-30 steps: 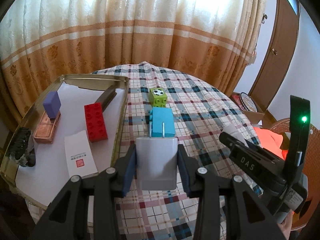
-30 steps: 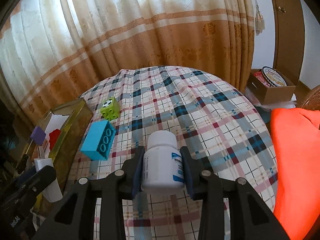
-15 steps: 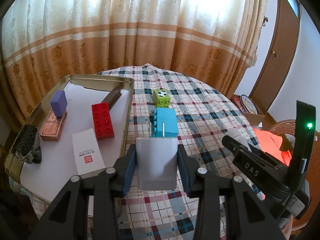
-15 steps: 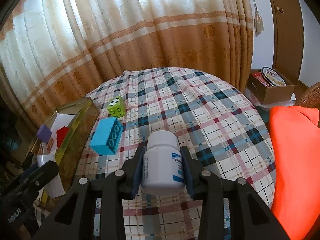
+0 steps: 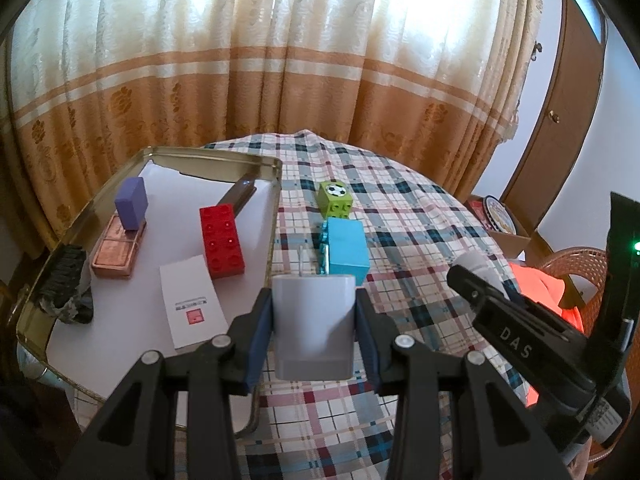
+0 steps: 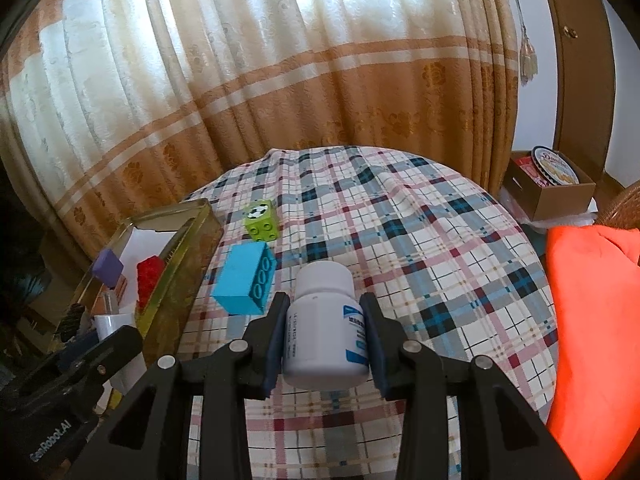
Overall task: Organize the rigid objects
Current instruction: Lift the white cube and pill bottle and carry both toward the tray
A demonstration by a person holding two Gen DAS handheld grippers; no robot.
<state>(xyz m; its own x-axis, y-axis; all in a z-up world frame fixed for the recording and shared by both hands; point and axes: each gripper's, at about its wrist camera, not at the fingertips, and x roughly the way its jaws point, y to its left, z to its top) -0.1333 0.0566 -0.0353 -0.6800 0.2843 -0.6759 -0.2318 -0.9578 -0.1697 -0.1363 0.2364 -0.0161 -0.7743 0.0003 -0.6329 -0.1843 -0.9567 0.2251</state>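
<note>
My left gripper (image 5: 314,312) is shut on a white plug adapter (image 5: 314,326) with its two metal prongs pointing away, held above the table by the tin's near right corner. A white pill bottle (image 6: 326,338) with a blue label sits clamped in my right gripper (image 6: 326,328), above the checked cloth. On the cloth lie a blue brick (image 5: 346,248) (image 6: 246,282) and, beyond it, a green brick with a football print (image 5: 335,199) (image 6: 261,220). The gold tin tray (image 5: 276,184) on the left holds a red brick (image 5: 221,242), a purple block (image 5: 131,203), a copper case (image 5: 116,252), a white card (image 5: 192,306) and a dark bundle (image 5: 64,284).
The round table wears a checked cloth (image 6: 420,248). Curtains hang behind it. To the right are an orange cloth on a wicker chair (image 6: 592,320) and a cardboard box with a biscuit tin (image 6: 554,184). The right gripper's body (image 5: 532,348) crosses the left wrist view's right side.
Both grippers have lifted slightly with their loads, so the tray, bricks and table sit a little lower and farther in both views. The grips have not changed.
</note>
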